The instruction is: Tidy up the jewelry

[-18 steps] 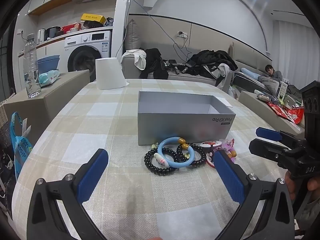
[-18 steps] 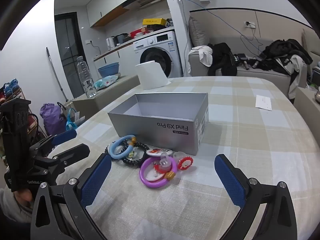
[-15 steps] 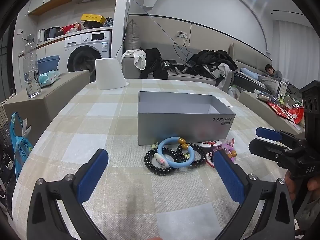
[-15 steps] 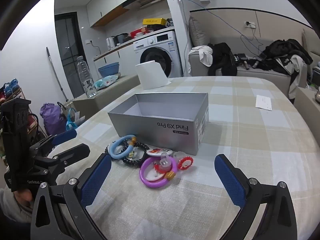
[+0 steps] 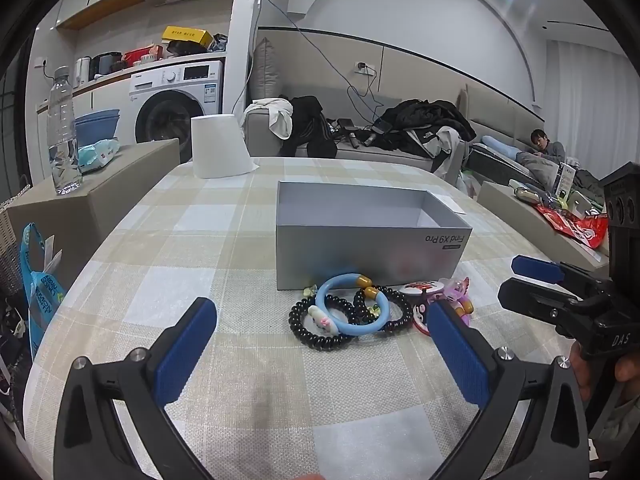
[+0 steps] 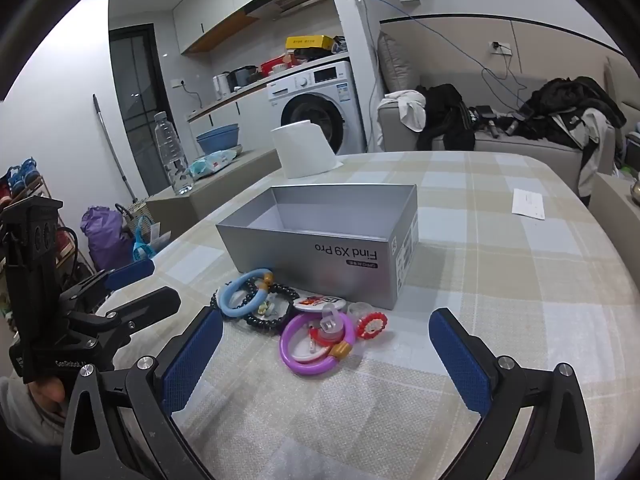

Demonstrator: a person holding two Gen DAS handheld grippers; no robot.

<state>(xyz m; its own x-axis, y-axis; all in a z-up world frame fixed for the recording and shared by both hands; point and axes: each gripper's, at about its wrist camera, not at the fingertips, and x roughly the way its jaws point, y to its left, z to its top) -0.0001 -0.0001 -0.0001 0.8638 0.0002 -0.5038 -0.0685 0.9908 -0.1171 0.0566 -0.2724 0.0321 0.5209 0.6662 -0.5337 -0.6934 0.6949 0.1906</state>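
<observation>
An open grey box (image 5: pixel 368 236) (image 6: pixel 324 248) stands on the checked tablecloth. In front of it lies a small heap of jewelry: a light blue bangle (image 5: pixel 352 309) (image 6: pixel 245 293) over black bead bracelets (image 5: pixel 316 328) (image 6: pixel 276 312), a purple bangle (image 6: pixel 316 346), a round badge (image 5: pixel 420 287) (image 6: pixel 316 302) and a small red toothed ring (image 6: pixel 372 325). My left gripper (image 5: pixel 320 348) hangs open just short of the heap, nothing between its blue pads. My right gripper (image 6: pixel 326 354) is open too, near the purple bangle. Each gripper shows at the edge of the other's view.
A white paper roll (image 5: pixel 220 152) stands at the table's far side and a paper slip (image 6: pixel 528 203) lies at the right. A water bottle (image 5: pixel 63 128) stands on a low cabinet at the left. A sofa with clothes (image 5: pixel 400 132) is behind; a person sits far right.
</observation>
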